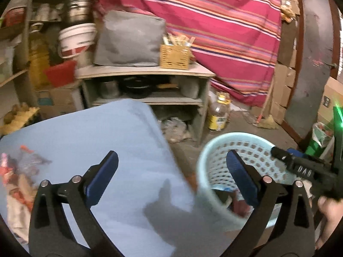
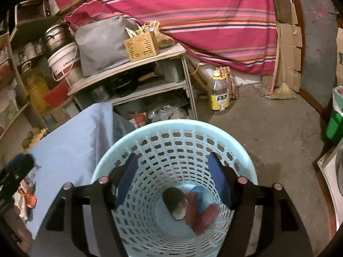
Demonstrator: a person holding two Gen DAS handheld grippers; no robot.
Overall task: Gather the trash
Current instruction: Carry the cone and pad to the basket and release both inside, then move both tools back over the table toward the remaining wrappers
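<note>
The right tongs (image 2: 172, 184) hang open over the basket (image 2: 246, 165); remaining trash (image 1: 15, 171) lies far left on the blue table (image 1: 107, 132), nearer the open, empty left tongs (image 1: 171, 177).

Pale blue perforated basket (image 2: 174, 150) upright on floor, wrappers (image 2: 199, 207) lying at its bottom, more litter (image 1: 17, 177) on blue cloth at left.

Dim, warm indoor light leaves the shelves (image 2: 133, 79) murky, both fisheye views bow hard toward black corners, the left wrist view smears with motion blur, a green lamp (image 1: 338, 115) flares at its right edge, and a soft shadow lies on the blue cloth (image 1: 85, 132).
</note>
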